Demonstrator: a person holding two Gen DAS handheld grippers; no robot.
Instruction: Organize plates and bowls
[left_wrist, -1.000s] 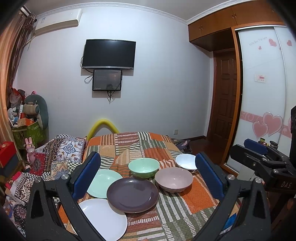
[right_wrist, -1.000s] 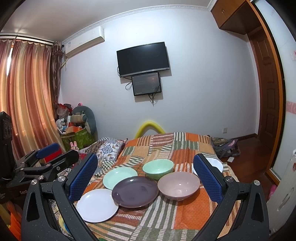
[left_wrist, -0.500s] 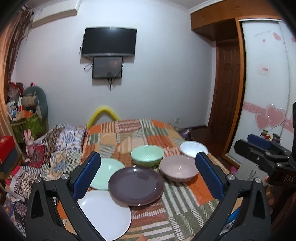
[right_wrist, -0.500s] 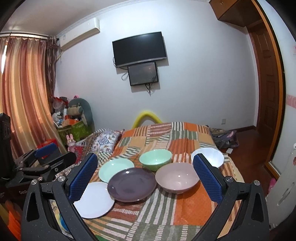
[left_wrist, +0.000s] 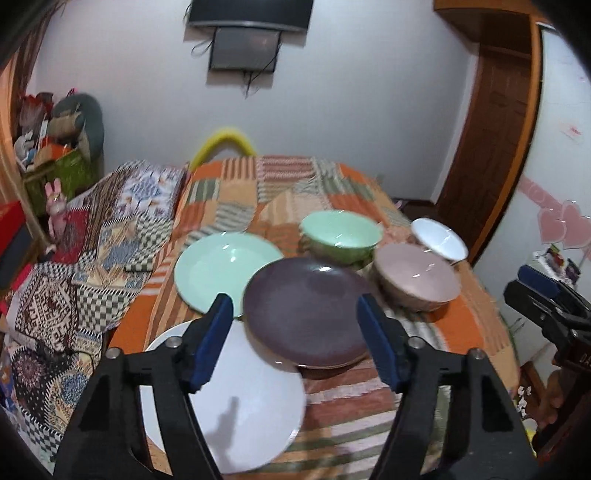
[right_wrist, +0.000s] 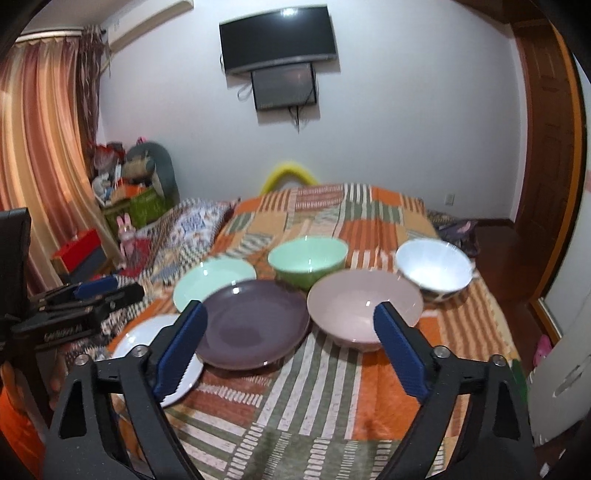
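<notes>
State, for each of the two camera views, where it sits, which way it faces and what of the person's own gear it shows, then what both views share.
Left wrist: sits on the left tool, looking down over the purple plate; the right tool shows at the edge.
Right wrist: sits on the right tool, facing the pink bowl; the left tool shows beside it.
Shared: the green bowl, both open tools, nothing held.

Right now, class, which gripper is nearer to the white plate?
Left. The left gripper hangs open just over the white plate, above its far edge. The right gripper is off to the plate's right, facing the pink bowl.
</notes>
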